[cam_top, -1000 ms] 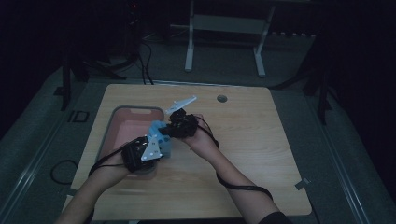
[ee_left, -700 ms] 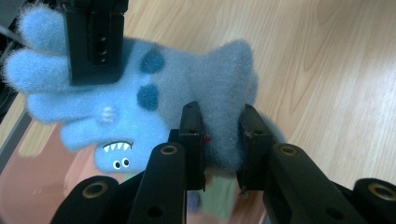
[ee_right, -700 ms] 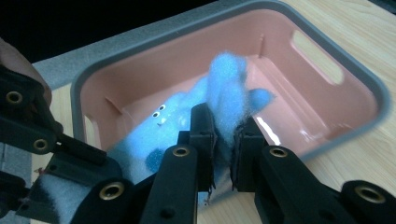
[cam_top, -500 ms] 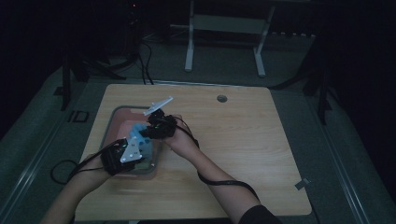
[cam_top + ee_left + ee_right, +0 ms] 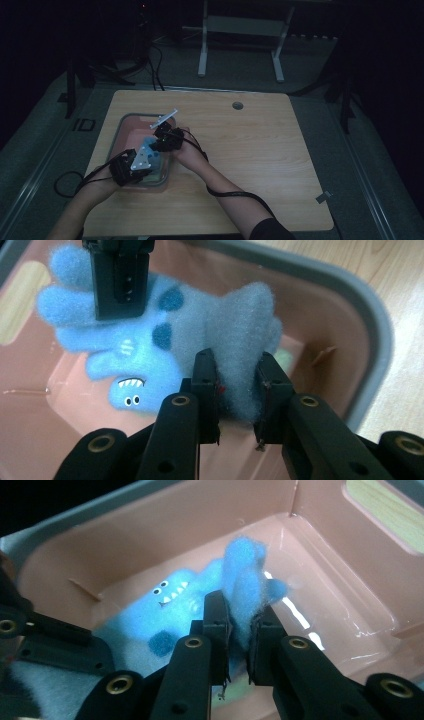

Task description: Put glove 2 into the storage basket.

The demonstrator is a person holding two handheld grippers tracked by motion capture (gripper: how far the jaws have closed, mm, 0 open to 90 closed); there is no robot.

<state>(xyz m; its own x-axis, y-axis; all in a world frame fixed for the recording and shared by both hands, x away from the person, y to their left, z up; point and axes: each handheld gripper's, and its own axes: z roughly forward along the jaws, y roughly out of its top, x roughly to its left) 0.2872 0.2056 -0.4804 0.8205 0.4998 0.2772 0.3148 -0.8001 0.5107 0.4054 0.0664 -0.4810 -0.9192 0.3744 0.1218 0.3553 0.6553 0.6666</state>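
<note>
Pink plastic tub (image 5: 122, 131) with a grey rim is seen at the left of the wooden table (image 5: 260, 165), in the high view. At the tub's near end the left gripper (image 5: 145, 159) is held, and in the left gripper view its jaws are seen clamped on a grey-blue fold of a fluffy blue glove (image 5: 165, 340), which is printed with darker blue spots and a small face with white teeth and eyes. The glove is held inside the tub, over its pink floor; whether it touches the floor cannot be told. Just to the right, toward the tub's middle, the right gripper (image 5: 159, 143) is held, with a grey three-cornered plate on top. In the right gripper view its jaws are seen pinched together on a bright blue tuft of the same glove. The two grippers are close together, with the glove stretched between them. Farther right, the tabletop is marked by a round grommet hole (image 5: 237, 105) near its far edge.
</note>
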